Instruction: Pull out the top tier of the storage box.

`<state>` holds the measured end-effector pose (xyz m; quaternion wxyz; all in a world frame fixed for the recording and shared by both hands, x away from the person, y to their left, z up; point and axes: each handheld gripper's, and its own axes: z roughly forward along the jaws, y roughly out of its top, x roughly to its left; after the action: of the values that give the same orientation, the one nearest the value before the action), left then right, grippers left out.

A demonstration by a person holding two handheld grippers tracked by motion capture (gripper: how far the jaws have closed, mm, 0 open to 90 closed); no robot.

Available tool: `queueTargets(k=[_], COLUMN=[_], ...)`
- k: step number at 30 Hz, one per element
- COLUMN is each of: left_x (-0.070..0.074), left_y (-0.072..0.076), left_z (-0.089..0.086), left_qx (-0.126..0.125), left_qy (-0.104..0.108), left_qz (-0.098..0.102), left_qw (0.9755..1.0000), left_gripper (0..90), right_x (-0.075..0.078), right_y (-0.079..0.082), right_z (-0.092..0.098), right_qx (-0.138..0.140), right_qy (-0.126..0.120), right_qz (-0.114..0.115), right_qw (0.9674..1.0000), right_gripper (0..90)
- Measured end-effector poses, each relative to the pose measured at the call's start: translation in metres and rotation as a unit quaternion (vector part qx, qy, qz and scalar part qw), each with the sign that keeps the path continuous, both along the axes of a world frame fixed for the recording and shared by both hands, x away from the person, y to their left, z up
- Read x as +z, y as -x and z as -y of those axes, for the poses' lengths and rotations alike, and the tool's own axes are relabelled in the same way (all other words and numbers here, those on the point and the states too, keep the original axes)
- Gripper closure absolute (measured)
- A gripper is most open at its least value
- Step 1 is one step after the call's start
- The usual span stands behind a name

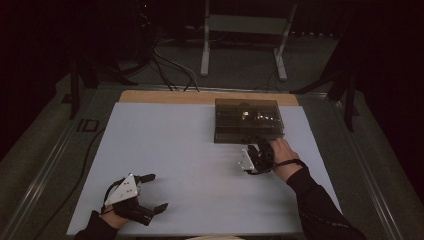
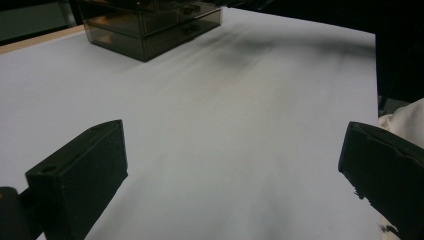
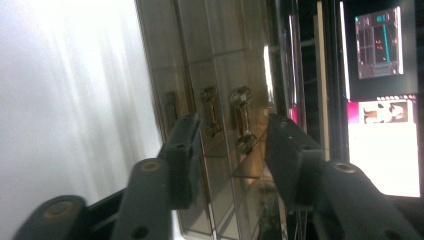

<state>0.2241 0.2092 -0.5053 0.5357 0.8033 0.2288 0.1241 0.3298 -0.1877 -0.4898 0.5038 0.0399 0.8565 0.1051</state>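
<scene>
One smoky translucent plastic drawer box (image 1: 248,120), rectangular, at far right of white table (image 1: 170,150). Two handles (image 3: 241,120) between right gripper (image 1: 260,146) jaws, parted, untouched. Left gripper (image 1: 152,192) spread wide, near edge, gripping nothing.

R gripper (image 1: 258,148) at drawer box (image 1: 248,120)
</scene>
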Motion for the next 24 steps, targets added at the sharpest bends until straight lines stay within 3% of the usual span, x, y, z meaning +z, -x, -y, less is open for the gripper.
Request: queueTargets(k=[6, 8, 12, 16, 19, 24], left_x=[0.000, 0.000, 0.000, 0.000, 0.000, 0.000], left_y=[0.000, 0.000, 0.000, 0.000, 0.000, 0.000], left_z=[0.000, 0.000, 0.000, 0.000, 0.001, 0.001], left_qx=[0.000, -0.001, -0.001, 0.000, 0.000, 0.000], left_qy=[0.000, 0.000, -0.001, 0.000, 0.000, 0.000], left_qz=[0.000, 0.001, 0.000, 0.000, -0.001, -0.001], left_qw=[1.0000, 1.0000, 1.0000, 1.0000, 1.0000, 1.0000], left_gripper=[0.9, 0.9, 0.9, 0.9, 0.9, 0.9], right_x=[0.009, 0.016, 0.021, 0.024, 0.028, 0.034], right_y=[-0.003, -0.004, -0.006, -0.008, -0.009, -0.014], right_z=[0.007, 0.012, 0.019, 0.028, 0.035, 0.046], right_qx=[0.009, 0.012, 0.005, 0.003, 0.008, 0.012], right_qy=[-0.028, -0.052, -0.068, -0.077, -0.083, -0.081], right_qz=[-0.039, -0.084, -0.121, -0.146, -0.141, -0.165], right_qw=[0.9988, 0.9951, 0.9903, 0.9863, 0.9865, 0.9830], right_gripper=[40.0, 23.9, 1.6, 0.0, 0.0, 0.0])
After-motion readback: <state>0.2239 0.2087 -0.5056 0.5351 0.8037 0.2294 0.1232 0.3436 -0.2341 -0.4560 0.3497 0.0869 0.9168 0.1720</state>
